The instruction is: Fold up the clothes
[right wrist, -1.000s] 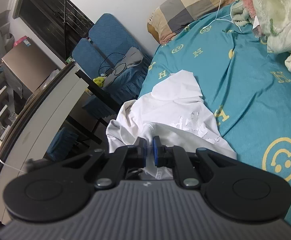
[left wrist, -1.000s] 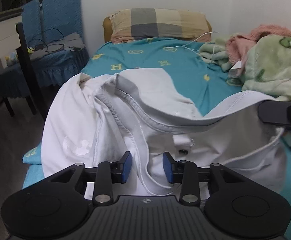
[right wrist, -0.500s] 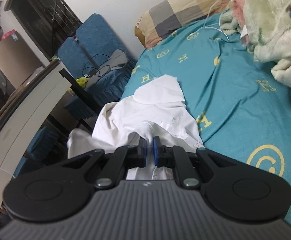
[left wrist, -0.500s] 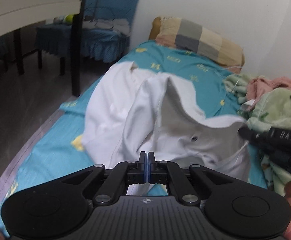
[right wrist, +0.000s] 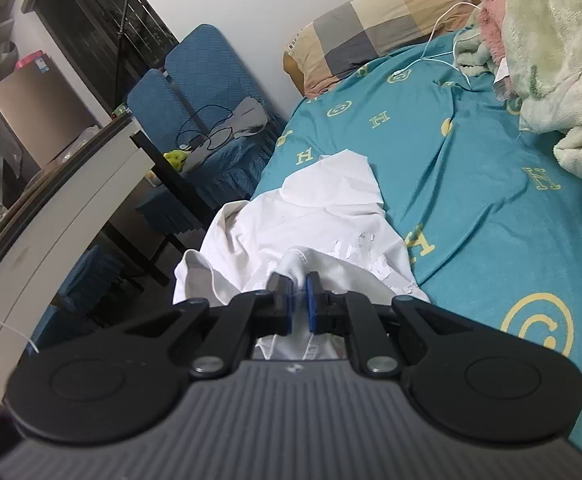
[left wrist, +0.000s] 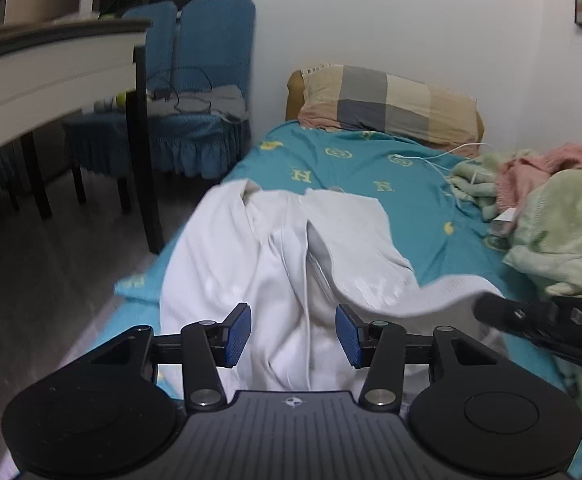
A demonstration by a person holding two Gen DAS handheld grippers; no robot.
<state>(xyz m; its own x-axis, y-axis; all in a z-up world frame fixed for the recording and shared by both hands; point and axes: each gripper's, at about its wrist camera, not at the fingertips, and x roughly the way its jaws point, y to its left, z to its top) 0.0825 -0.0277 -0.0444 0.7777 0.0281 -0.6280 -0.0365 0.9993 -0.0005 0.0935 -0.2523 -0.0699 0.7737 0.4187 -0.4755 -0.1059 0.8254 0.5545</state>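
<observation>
A white garment lies crumpled on the teal bed sheet, near the bed's left edge. My left gripper hangs open just above it, with cloth showing between the blue pads but not pinched. In the right wrist view my right gripper is shut on a bunched fold of the same garment, whose cracked white print faces up. The right gripper's body enters the left wrist view from the right and lifts a hem of the cloth.
A checked pillow lies at the head of the bed. Green and pink blankets are piled on the right, with a white cable beside them. Blue-covered chairs and a white table with black legs stand left of the bed.
My left gripper was open a second ago, shut half a second ago, and stands open again now. The right gripper has stayed shut on the garment and shifted slightly.
</observation>
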